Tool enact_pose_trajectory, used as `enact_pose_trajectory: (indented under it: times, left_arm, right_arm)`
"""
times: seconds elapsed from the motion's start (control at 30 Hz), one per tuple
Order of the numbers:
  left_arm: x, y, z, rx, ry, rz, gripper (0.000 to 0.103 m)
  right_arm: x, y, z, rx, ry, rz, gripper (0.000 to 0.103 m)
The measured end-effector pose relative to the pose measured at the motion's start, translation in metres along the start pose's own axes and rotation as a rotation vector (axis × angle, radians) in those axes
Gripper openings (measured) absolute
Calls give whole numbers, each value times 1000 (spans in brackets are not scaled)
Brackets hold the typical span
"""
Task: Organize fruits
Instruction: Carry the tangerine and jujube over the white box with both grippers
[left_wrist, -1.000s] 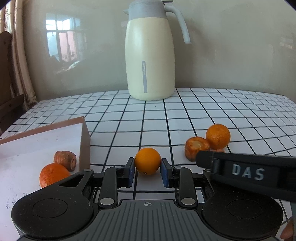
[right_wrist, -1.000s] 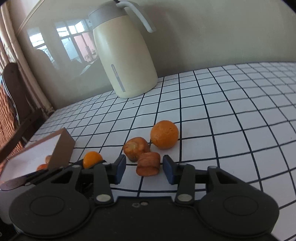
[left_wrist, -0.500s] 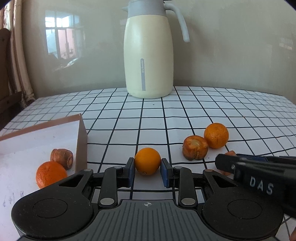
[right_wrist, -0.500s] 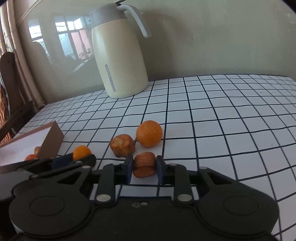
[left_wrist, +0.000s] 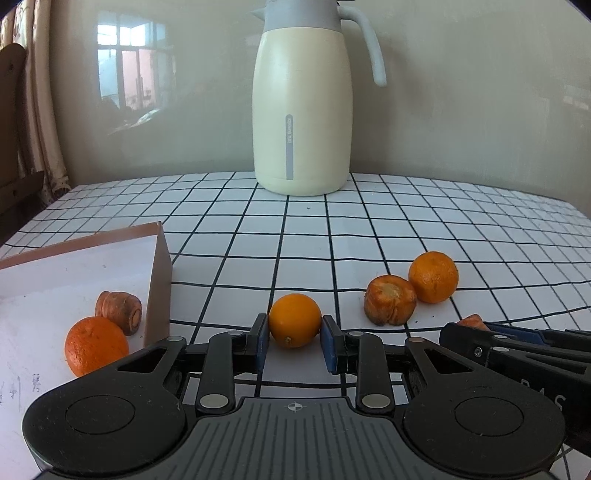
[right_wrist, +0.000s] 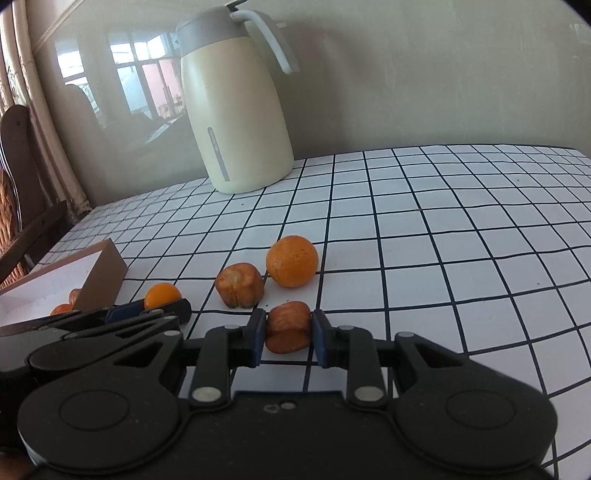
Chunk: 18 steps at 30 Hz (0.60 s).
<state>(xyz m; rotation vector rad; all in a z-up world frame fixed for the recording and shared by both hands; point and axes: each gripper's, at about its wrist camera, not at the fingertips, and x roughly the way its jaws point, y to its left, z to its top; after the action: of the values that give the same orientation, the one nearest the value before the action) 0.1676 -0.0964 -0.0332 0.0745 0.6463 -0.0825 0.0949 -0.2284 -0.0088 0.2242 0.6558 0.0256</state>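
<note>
My left gripper (left_wrist: 294, 345) is shut on a small smooth orange (left_wrist: 294, 319) just right of the cardboard box (left_wrist: 159, 273). Inside the box lie a mandarin (left_wrist: 96, 345) and a brown carrot stub (left_wrist: 119, 312). My right gripper (right_wrist: 288, 334) is shut on a carrot chunk (right_wrist: 288, 326) above the checked tablecloth (right_wrist: 424, 266). Behind that chunk sit another carrot stub (right_wrist: 240, 285) and a rough mandarin (right_wrist: 292, 261); the left wrist view shows the same carrot stub (left_wrist: 389, 300) and mandarin (left_wrist: 433, 277). The left gripper with its orange (right_wrist: 162, 295) shows at the left of the right wrist view.
A tall cream thermos jug (left_wrist: 302, 99) with a grey lid stands at the back of the table by the wall. A wooden chair (right_wrist: 22, 206) and a curtain are past the table's left edge. The tablecloth's right side holds nothing but grid squares.
My right gripper closed on the carrot chunk, which had sat loose between open jaws. In the left wrist view the right gripper dropped lower at the right edge. The left gripper kept its hold on the orange.
</note>
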Motion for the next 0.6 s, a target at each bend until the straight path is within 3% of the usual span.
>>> enact_pose_trajectory:
  times: [0.27, 0.6]
  left_arm:
    - [-14, -1, -7, -8, -8, -55, 30]
    - [-66, 5, -23, 27, -42, -115, 30]
  right_arm:
    - [-20, -8, 1, -2, -20, 20, 18]
    - [-55, -5, -11, -37, -37, 84, 18]
